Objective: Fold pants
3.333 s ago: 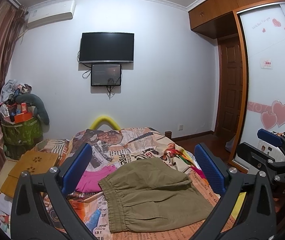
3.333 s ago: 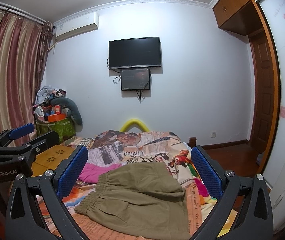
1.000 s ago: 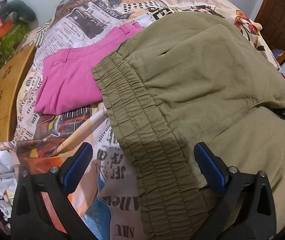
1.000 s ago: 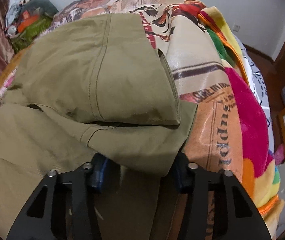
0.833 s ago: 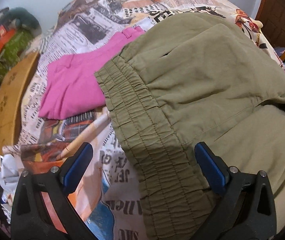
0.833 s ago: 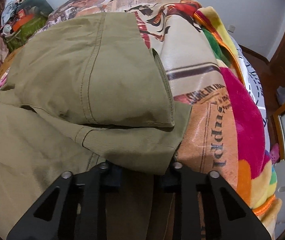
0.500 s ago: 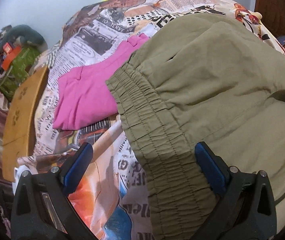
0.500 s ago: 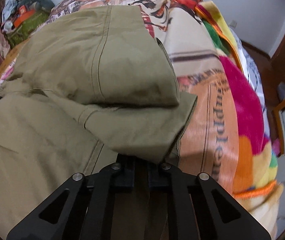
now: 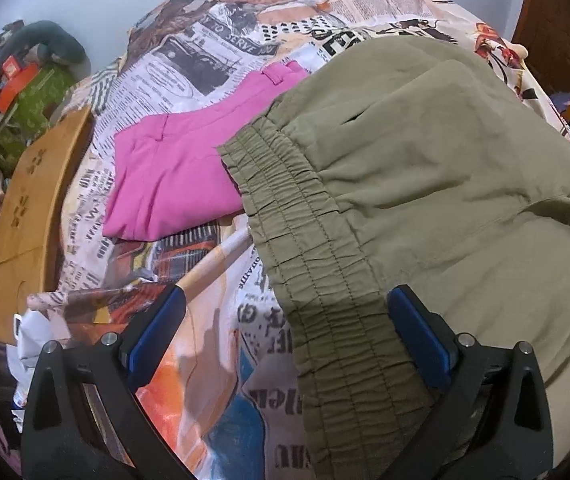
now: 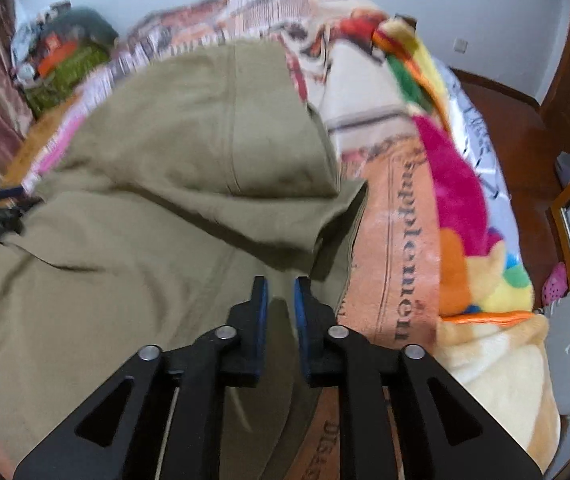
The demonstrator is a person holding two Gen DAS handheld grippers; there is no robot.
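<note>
Olive pants (image 9: 425,168) lie on the bed, partly folded, one flap resting over a lower layer (image 10: 189,132). Their gathered elastic waistband (image 9: 305,240) runs toward me between the wide-apart blue pads of my left gripper (image 9: 285,320), which is open just above it and grips nothing. My right gripper (image 10: 281,292) hovers over the lower layer near the pants' right edge. Its jaws are opening and stand a narrow gap apart. Olive cloth shows through the gap, but the pads do not press on it. The right wrist view is blurred.
A pink folded garment (image 9: 181,168) lies left of the pants on the newspaper-print bed cover (image 9: 189,72). A wooden board (image 9: 29,200) and a cluttered green basket (image 9: 33,96) stand at the left. A bright fleece blanket (image 10: 457,200) covers the bed's right edge above the wooden floor (image 10: 505,120).
My right gripper closed at the pants' right edge, then rose and drew back with its jaws parting slightly. My left gripper stayed open over the waistband and hardly moved.
</note>
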